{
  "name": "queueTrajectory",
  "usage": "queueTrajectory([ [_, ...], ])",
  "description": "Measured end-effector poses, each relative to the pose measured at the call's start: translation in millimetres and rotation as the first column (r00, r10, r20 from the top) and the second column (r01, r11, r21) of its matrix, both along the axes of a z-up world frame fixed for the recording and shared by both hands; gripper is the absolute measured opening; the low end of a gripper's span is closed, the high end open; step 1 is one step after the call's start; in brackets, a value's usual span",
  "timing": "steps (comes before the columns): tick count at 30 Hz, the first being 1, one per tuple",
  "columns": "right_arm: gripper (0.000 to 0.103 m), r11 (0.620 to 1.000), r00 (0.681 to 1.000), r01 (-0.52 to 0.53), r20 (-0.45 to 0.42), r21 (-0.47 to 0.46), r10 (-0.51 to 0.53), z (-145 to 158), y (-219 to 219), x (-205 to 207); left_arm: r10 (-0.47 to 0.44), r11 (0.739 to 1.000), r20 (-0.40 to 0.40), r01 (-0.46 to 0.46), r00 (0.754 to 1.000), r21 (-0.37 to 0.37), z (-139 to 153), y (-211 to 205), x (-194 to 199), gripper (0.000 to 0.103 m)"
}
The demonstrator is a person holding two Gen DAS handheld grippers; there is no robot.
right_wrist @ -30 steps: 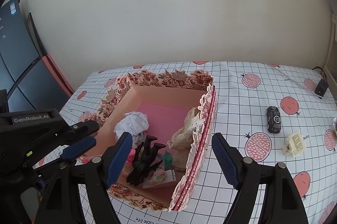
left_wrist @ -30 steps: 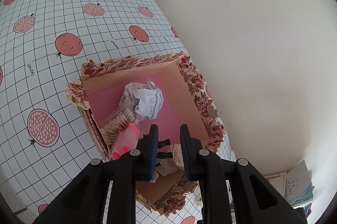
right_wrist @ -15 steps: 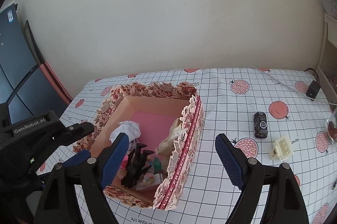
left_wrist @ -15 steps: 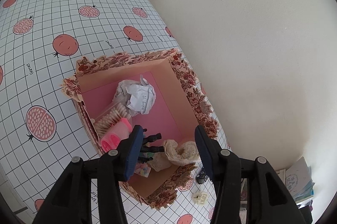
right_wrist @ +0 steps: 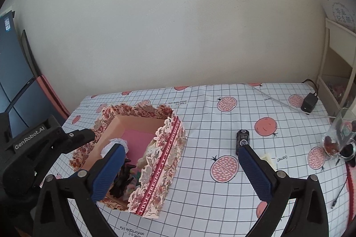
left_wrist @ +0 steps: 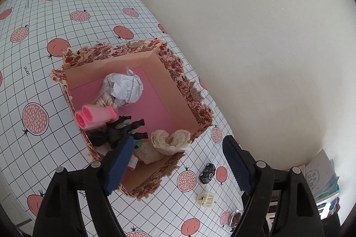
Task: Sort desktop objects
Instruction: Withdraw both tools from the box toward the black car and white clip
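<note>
Jaws on both the left hand-held gripper [left_wrist: 175, 167] and right hand-held gripper [right_wrist: 182, 170] are opening, empty; box [right_wrist: 160, 161] sits near the surface's left edge, so approach toy car [right_wrist: 242, 139] at mid-surface squarely across its narrow sides.

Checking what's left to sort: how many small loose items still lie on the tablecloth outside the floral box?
2: a black toy car beside the floral box, and a cream plastic clip just nearer the camera. Others may hide behind the claws.
</note>
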State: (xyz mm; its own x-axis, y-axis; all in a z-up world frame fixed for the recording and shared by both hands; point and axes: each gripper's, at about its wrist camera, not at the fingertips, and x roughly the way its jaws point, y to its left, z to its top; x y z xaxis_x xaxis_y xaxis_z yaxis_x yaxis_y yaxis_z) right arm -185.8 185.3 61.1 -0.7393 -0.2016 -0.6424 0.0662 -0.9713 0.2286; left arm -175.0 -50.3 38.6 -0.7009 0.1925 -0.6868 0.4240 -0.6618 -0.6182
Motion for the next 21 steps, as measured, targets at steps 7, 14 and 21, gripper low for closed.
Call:
queueTrajectory([
  [7,0.103,0.997,0.997,0.075,-0.010,-0.015,-0.075,8.8,48.0,6.2,-0.051,0.996,0.000,0.050,0.999,-0.071,9.3,33.2,-2.4,0.085],
  [14,0.103,0.990,0.990,0.135,-0.022,-0.039,-0.136,16.4,87.9,12.9,-0.125,0.986,0.002,0.124,0.992,-0.110,12.3,69.0,-4.9,0.085],
  [21,0.103,0.979,0.982,0.189,0.002,-0.074,-0.189,12.0,119.0,13.7,-0.190,0.961,0.027,0.192,0.981,-0.200,11.6,101.4,-11.8,0.085],
])
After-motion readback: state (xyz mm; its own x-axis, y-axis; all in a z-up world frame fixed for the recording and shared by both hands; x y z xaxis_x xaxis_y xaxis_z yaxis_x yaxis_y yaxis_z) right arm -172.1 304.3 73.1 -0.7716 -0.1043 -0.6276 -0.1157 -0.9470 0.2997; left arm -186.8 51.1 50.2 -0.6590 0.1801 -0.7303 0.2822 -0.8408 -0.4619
